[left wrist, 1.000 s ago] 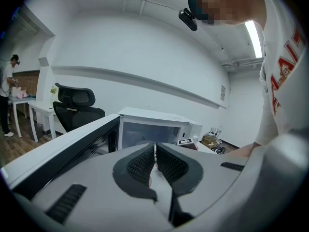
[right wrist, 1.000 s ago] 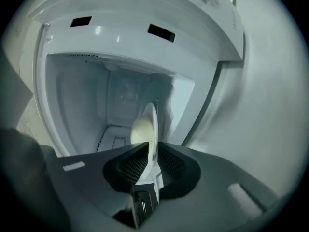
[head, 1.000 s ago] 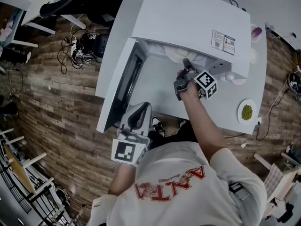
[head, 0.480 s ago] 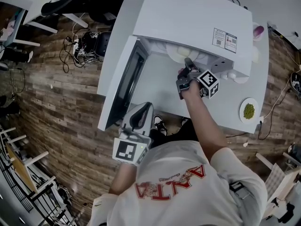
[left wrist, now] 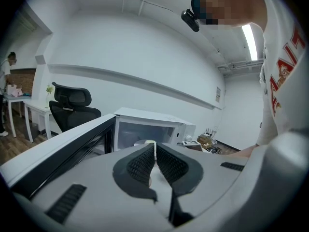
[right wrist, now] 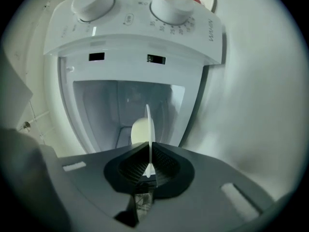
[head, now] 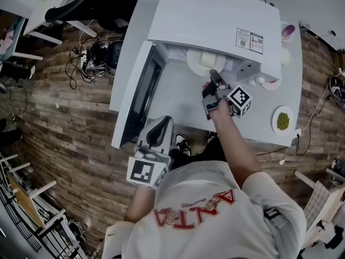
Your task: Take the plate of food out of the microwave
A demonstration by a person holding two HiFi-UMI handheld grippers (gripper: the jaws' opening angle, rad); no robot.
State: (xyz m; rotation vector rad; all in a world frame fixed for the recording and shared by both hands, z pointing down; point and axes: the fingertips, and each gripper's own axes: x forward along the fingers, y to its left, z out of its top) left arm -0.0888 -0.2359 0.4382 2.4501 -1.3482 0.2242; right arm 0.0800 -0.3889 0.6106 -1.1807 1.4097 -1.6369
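Note:
The white microwave [head: 215, 20] stands on a white table [head: 253, 128] with its door [head: 141, 93] swung open to the left. A white plate [head: 200, 62] sticks partly out of the cavity. My right gripper [head: 214, 75] is shut on the plate's near rim. In the right gripper view the plate [right wrist: 147, 122] runs edge-on between the pads of the right gripper [right wrist: 149, 163], with a pale lump of food [right wrist: 138, 131] on it. My left gripper [head: 159, 131] hangs low by the door's front edge, shut and empty; the left gripper view shows its jaws [left wrist: 154, 153] together.
A small plate of green food [head: 282, 121] lies on the table's right part, and a pink-topped thing [head: 288, 32] sits beside the microwave. A black office chair [head: 91, 4] and a tangle of cables [head: 91, 53] are on the wooden floor to the left.
More of the plate shows outside the microwave than before, with the right gripper still on its rim. The left gripper has barely moved.

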